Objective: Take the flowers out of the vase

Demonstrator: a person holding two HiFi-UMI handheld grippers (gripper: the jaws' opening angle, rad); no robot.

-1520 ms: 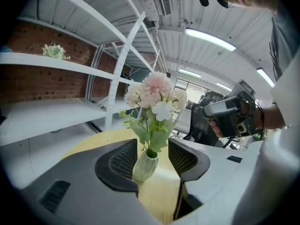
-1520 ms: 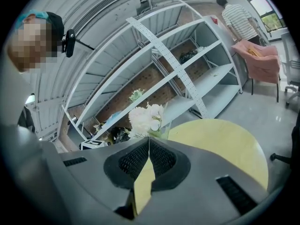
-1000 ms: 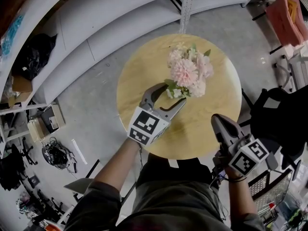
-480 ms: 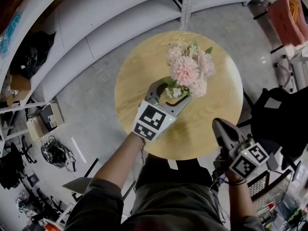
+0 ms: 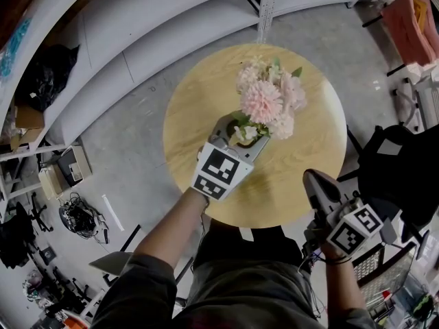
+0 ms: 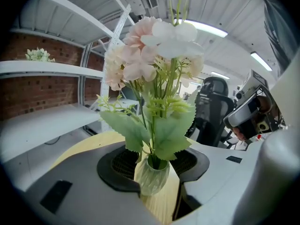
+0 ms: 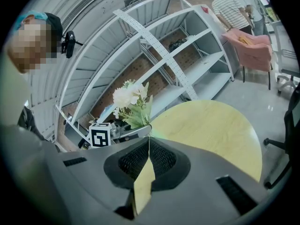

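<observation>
A bunch of pale pink and white flowers (image 5: pixel 264 105) with green leaves stands in a small ribbed glass vase (image 6: pixel 152 177) on the round wooden table (image 5: pixel 199 101). My left gripper (image 5: pixel 240 127) reaches round the vase at its base. Its jaws have just been closing with the vase between them. The left pad lies against the glass and a narrow strip of table shows on the right side. In the left gripper view the flowers (image 6: pixel 154 46) rise straight above my left gripper (image 6: pixel 159 153). My right gripper (image 5: pixel 312 178) hangs shut over the table's near right edge, away from the flowers, holding nothing.
Curved grey shelving (image 5: pixel 171 19) runs behind the table. A black office chair (image 5: pixel 394 170) stands to the right. Cables and boxes (image 5: pixel 75 218) lie on the floor at left. A pink chair (image 7: pixel 248 48) and people stand far off in the right gripper view.
My left gripper has slid forward to the vase and its jaws have drawn in round it. The right gripper has stayed where it was.
</observation>
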